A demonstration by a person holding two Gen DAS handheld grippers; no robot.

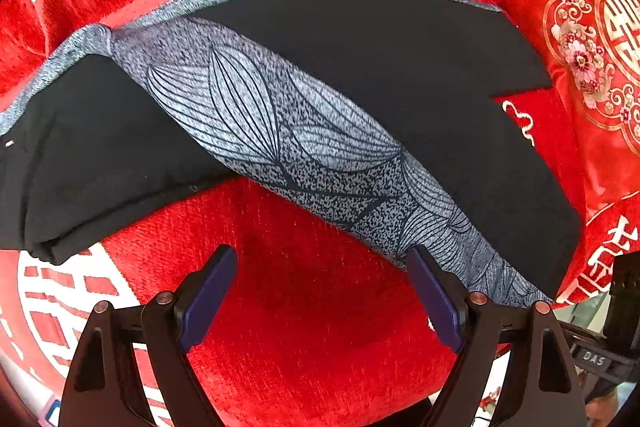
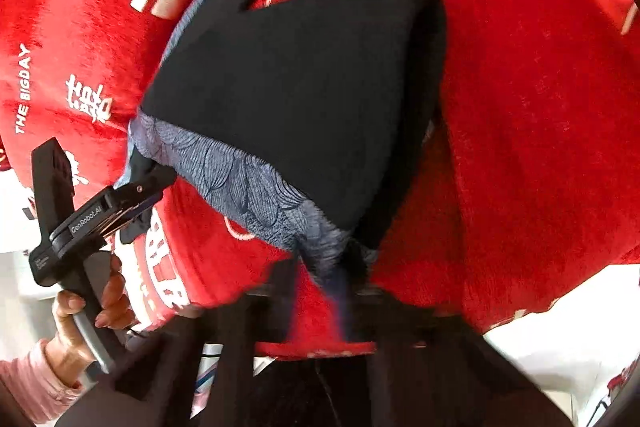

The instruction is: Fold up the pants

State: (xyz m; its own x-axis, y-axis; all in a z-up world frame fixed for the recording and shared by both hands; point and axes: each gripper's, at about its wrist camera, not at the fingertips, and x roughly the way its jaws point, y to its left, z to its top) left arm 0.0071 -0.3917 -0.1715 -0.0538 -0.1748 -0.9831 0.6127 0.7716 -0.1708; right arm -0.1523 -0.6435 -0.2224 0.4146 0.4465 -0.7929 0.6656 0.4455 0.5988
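1. Writing I can read: "THE BIGDAY" (image 2: 23, 89) in white on the red cover, "GenRobot.AI" (image 2: 87, 221) on the body of the left hand-held gripper seen from the right wrist view, and "DAS" (image 1: 593, 357) on a dark device at the lower right of the left wrist view.
2. The surface is a red plush cover (image 1: 304, 327) with large white Chinese characters; whether a bed or a desk lies under it I cannot tell. A glossy red cushion (image 1: 592, 67) with gold and pink floral embroidery sits at the right.
3. The pants (image 1: 360, 75) are black with a grey leaf-patterned side panel (image 1: 280, 131) and lie spread across the cover.
4. My left hand-held gripper (image 1: 322, 291) is open, its blue-padded fingers (image 1: 208, 291) spread above bare red plush, one tip just beside the patterned panel.
5. Only the right wrist view shows a corner of the pants (image 2: 304, 99) lifted. My right hand-held gripper (image 2: 320, 291) is closed on the patterned fabric, though blur softens it.
6. That view also shows the person's left hand (image 2: 86, 311), in a pink sleeve.
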